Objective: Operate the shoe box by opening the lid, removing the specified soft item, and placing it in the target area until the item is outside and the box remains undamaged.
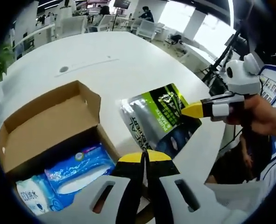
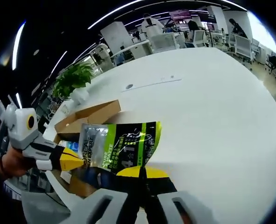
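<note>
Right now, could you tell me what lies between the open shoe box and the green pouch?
Only bare white table separates the shoe box from the green pouch, seen in the left gripper view.

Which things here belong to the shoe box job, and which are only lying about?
Job:
- open brown cardboard shoe box
- green-and-silver soft pouch, pinched by the right hand-held gripper
- left hand-held gripper

Lying about:
- blue wet-wipe packs in the box
- potted green plant
</note>
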A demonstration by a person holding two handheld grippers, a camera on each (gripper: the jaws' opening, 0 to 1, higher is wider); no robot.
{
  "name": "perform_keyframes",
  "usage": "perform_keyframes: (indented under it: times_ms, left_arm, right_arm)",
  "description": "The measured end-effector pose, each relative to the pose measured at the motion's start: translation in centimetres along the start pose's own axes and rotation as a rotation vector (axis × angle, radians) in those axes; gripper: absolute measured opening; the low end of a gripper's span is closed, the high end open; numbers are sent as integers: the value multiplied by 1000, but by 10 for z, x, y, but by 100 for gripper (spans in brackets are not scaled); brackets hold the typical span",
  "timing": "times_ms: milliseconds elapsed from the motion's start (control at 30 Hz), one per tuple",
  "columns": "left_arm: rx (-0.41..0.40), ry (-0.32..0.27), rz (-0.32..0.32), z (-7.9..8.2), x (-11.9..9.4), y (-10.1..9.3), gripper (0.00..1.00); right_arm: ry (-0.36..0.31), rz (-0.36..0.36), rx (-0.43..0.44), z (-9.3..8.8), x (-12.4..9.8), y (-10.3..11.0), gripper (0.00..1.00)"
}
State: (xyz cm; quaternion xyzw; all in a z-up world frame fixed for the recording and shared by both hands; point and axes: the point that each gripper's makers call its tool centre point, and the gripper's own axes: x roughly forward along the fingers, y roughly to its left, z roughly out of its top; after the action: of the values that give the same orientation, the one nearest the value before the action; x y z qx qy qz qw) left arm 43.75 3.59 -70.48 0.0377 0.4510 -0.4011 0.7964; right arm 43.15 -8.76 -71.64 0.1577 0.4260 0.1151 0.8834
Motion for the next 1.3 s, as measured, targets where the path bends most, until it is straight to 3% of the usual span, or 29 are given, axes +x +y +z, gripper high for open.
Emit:
perform_keyframes:
  times_ms: [500, 1000, 1300]
  left_arm:
    - [-2, 56, 34, 7, 18, 9, 1]
    - [67, 138, 87, 1, 37, 6, 1]
    - [40, 162, 116, 0, 45, 11, 1]
  right_arm:
    - [34, 1, 28, 2, 28, -15, 0]
    - [55, -7, 53, -3, 43, -31, 0]
    - [77, -2, 84, -12, 56, -38, 0]
